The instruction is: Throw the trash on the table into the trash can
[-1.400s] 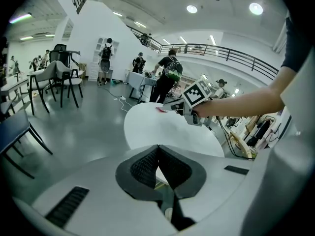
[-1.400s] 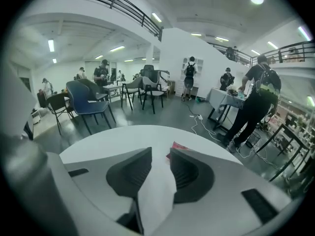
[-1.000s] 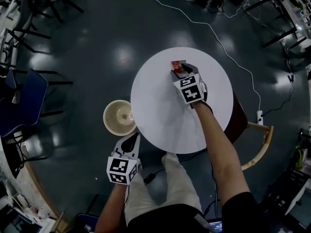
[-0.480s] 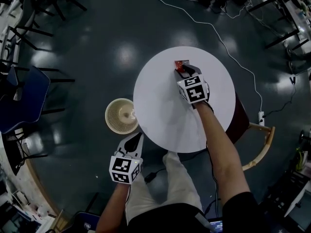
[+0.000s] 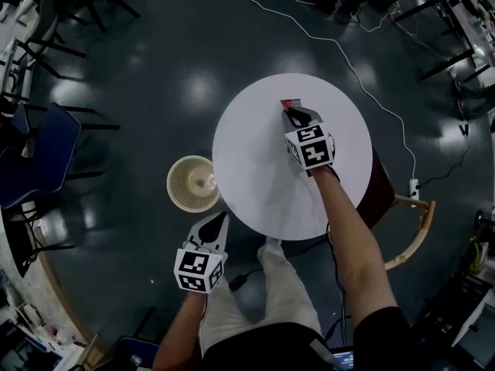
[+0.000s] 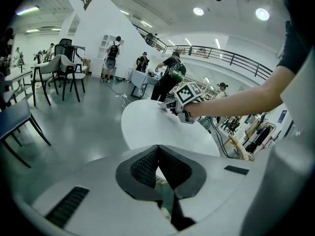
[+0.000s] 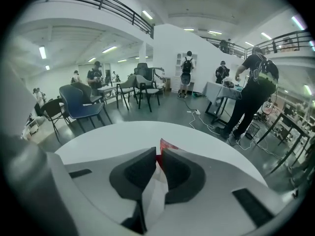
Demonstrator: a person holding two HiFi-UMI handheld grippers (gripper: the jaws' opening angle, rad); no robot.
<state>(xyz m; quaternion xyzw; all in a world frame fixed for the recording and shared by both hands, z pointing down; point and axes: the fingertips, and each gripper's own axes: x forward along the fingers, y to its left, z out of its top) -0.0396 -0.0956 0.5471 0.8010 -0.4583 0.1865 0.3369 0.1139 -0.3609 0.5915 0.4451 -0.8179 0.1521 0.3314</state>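
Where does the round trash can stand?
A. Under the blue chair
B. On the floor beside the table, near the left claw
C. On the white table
B: the trash can stands on the dark floor beside the white table, just ahead of the left claw.

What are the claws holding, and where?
The right claw is closing on the red wrapper, around its middle; only the tip pokes out. The left claw is shut, empty.

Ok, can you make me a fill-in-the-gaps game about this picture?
The table is ___ in shape.
The trash can stands on the ___.
The closing jaws of the right gripper hold a wrapper coloured ___.
The jaws of the left gripper are ___.
Missing words: round, floor, red, shut.
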